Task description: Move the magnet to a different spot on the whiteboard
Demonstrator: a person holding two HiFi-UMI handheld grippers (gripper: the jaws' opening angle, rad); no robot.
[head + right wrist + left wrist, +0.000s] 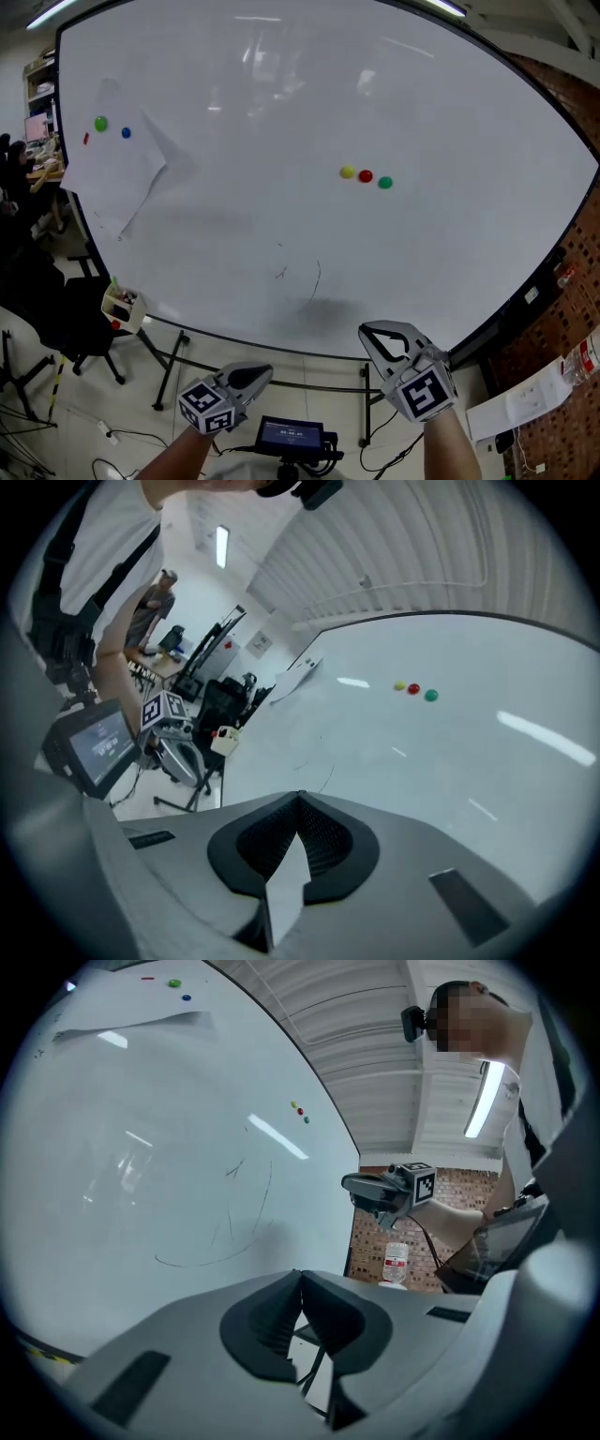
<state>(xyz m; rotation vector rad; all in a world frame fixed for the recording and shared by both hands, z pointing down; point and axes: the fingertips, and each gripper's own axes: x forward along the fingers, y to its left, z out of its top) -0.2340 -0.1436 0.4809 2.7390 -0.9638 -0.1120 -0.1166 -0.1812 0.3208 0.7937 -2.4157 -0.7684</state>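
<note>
A large whiteboard (281,112) fills the head view. Three round magnets sit in a row right of its middle: yellow (347,172), red (366,175) and green (385,182). The same row shows small in the right gripper view, with the red magnet (413,688) in the middle. At the upper left a green magnet (100,123) and a blue magnet (126,132) pin a sheet of paper (117,173). My left gripper (258,375) and right gripper (375,333) are both held low, below the board's bottom edge, shut and empty, far from the magnets.
A small tray with markers (122,305) hangs at the board's lower left. The board's stand legs (169,361) reach the floor. A brick wall (562,309) is on the right. A screen device (292,436) hangs at the person's front. People sit at desks far left.
</note>
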